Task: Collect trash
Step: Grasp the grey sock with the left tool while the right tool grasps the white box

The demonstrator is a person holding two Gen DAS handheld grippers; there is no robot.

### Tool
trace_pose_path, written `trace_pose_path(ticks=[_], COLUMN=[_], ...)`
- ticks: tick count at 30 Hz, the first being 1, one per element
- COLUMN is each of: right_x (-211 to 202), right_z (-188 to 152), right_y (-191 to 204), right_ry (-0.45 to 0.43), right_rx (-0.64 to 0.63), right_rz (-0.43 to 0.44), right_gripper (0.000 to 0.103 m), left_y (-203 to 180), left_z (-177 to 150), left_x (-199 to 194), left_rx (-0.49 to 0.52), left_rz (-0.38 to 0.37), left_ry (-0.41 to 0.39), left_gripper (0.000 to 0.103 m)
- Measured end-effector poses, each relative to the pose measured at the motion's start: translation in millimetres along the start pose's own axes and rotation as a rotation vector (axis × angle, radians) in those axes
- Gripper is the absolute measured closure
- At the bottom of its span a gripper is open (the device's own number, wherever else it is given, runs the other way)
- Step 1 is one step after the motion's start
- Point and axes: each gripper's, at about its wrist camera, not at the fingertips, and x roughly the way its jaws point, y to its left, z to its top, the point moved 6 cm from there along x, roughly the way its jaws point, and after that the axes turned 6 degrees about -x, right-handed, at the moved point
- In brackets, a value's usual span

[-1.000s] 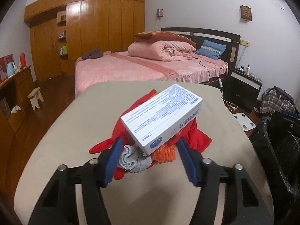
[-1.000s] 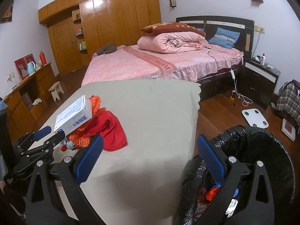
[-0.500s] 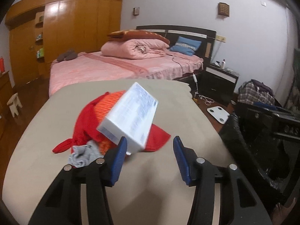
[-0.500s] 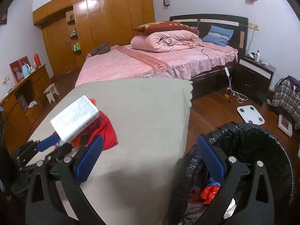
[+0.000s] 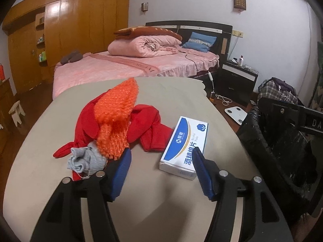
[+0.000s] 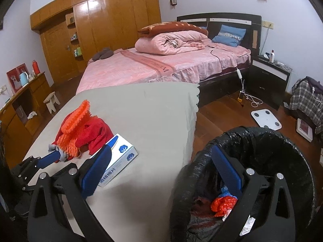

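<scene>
While spreading wider, left tool [image 5: 159,167] over the beige tabletop [image 5: 175,92], blue pads bare, pressing nothing. Right pad overlapping the near corner of the white-and-blue box [image 5: 184,146] in the left wrist view; touching or merely in front, cannot tell. Box lying flat on the tabletop, label up, just right of the cloth heap. Left pad's tip against or just before the fringe of the orange knit piece [image 5: 116,119]; contact unclear. Beneath it a red garment [image 5: 147,125], partly buried under the orange one, and a grey sock [image 5: 86,160] at the heap's near edge, its lower part hidden behind the tool's frame.

From the right wrist view, right tool [image 6: 161,169] spread wide and unloaded, left pad over the tabletop edge and covering part of the box [image 6: 121,157], right pad over the mouth of the black-lined bin [image 6: 262,141]. Inside the bin, a crumpled red-orange scrap [image 6: 223,201] and something blue and something silvery, too dark and cut off by the tool's arm to identify. Bin's far right rim lost in the lens edge. Left tool [image 6: 78,151] partly visible at lower left, its body cropped.

Beyond, a bed [image 6: 161,66] with rolled pink quilt, a dark nightstand [image 6: 268,76], a white scale [image 6: 266,119] on the wooden floor.
</scene>
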Motion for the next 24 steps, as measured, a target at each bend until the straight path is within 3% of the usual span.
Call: trace_pose_path(ticks=[8, 16, 24], right_x=[3, 25, 59], right_z=[-4, -9, -17], right_y=[20, 78, 118], right_ry=[0.003, 0.033, 0.075], right_rx=[-0.021, -0.053, -0.069], right_rz=[0.041, 0.11, 0.051], right_gripper=[0.007, 0.006, 0.007], left_y=[34, 93, 125], left_z=[5, 0, -3], left_x=[-11, -17, -22], left_rx=[0.001, -0.062, -0.092], left_rz=[0.098, 0.196, 0.233], left_ry=[-0.043, -0.042, -0.054], left_gripper=[0.042, 0.042, 0.042])
